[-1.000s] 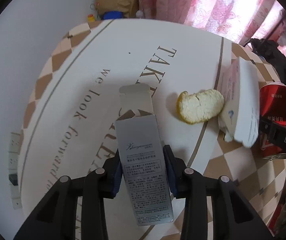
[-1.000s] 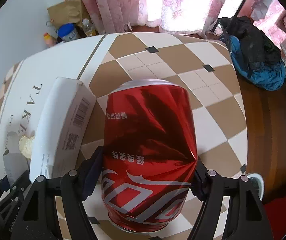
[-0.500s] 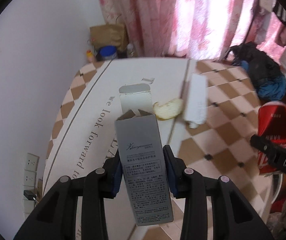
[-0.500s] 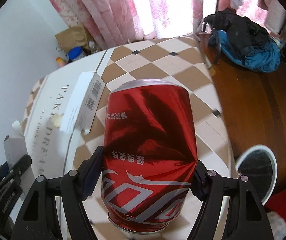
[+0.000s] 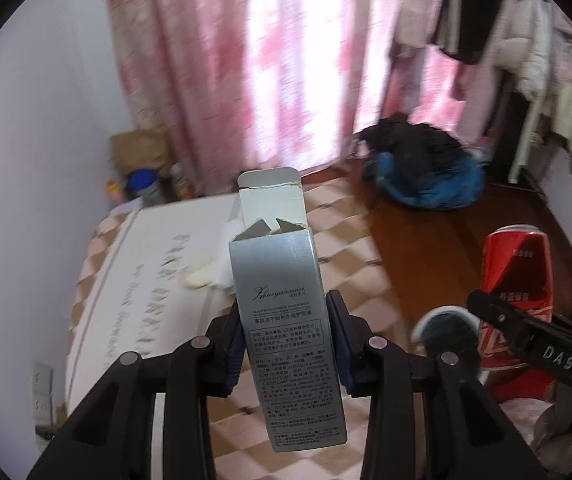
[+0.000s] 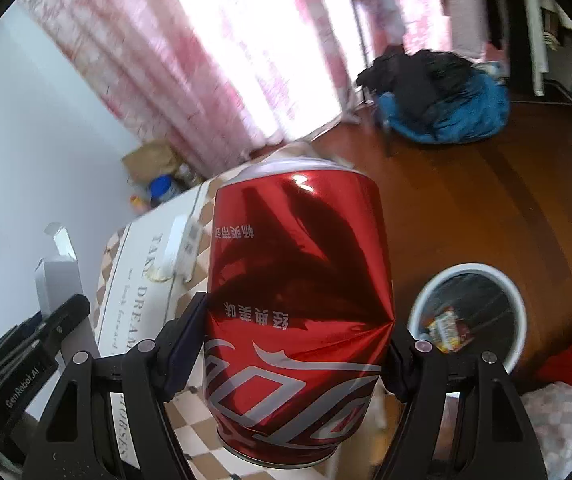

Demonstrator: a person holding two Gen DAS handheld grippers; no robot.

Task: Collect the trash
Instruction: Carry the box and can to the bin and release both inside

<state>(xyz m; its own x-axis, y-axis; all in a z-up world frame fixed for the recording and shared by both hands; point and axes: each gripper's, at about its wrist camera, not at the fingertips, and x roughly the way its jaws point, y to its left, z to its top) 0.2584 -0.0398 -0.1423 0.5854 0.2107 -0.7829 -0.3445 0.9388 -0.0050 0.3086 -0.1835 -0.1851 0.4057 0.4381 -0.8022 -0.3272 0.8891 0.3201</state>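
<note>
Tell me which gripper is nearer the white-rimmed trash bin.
Right, by these views. The right gripper, shut on the red can, hangs just left of the bin. The left gripper, holding the silver box, sits farther left, over the table.

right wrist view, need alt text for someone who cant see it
The right gripper is clamped on a dented red soda can, held upside down above the floor. To its right on the brown floor stands a white-rimmed trash bin with wrappers inside; to the left is a checkered table with a white box.
</note>
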